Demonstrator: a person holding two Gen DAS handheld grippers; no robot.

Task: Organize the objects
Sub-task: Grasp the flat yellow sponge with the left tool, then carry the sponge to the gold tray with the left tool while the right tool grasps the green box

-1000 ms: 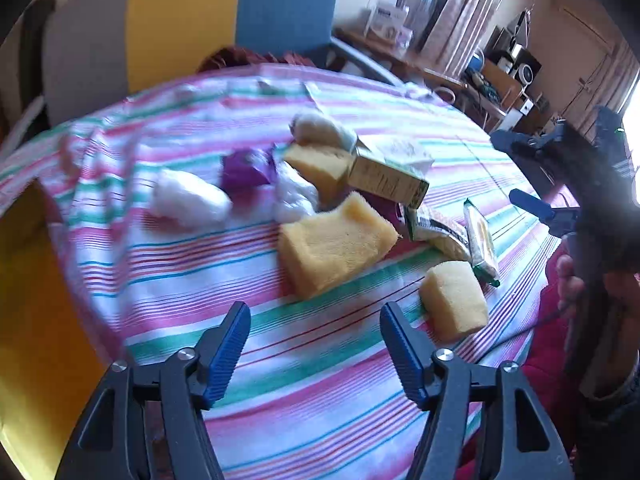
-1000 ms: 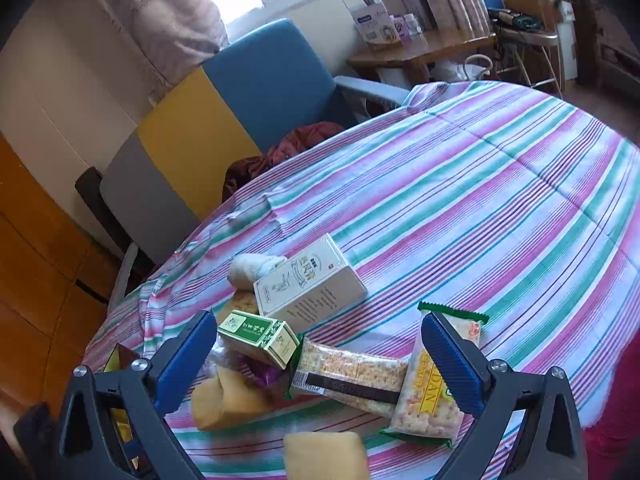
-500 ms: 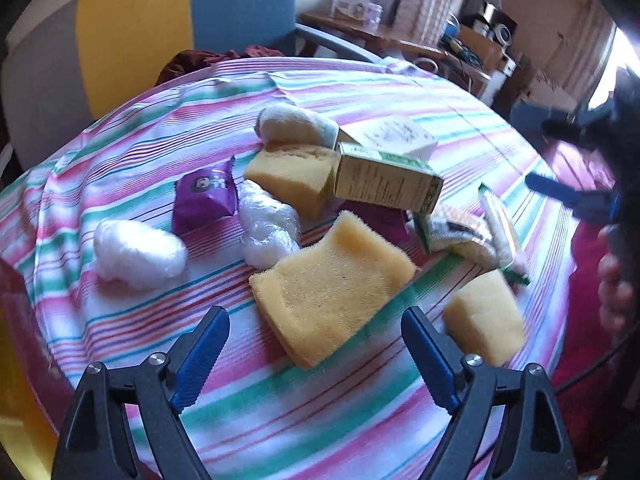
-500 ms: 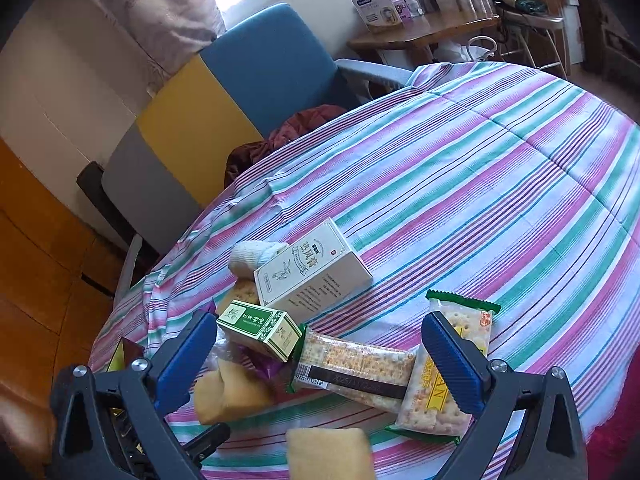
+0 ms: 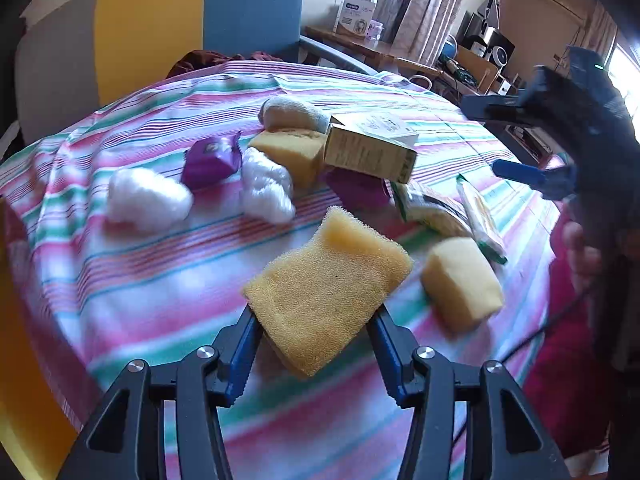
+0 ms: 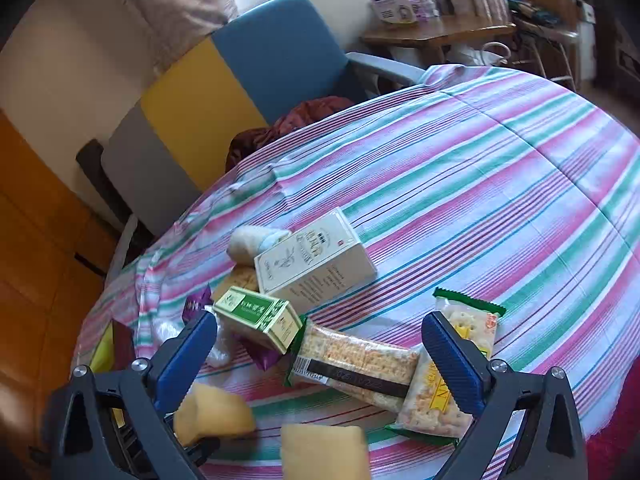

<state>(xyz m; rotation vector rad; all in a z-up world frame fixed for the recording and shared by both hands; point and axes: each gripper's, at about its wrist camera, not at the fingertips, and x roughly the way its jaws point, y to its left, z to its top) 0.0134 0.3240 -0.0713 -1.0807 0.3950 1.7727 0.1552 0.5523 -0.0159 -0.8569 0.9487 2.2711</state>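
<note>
- While the left hand-held gripper point(image 5: 312, 336) is closing, its blue jaws are pinching the near end of the flat yellow foam sponge point(image 5: 328, 288), which is lying on the worktop under a pink, green and white striped cloth point(image 5: 152, 272).
- The right hand-held gripper point(image 6: 320, 344) is hovering with its jaws spread wide and nothing between them, above two clear packets of crackers point(image 6: 360, 364).
- A smaller yellow sponge block point(image 5: 460, 280) is sitting just beside the gripped sponge.
- A green and cream carton point(image 6: 258, 316) is leaning against a white carton point(image 6: 316, 264).
- Two white cotton wads point(image 5: 148, 196) are flanking a purple wrapped packet point(image 5: 210, 160).
</note>
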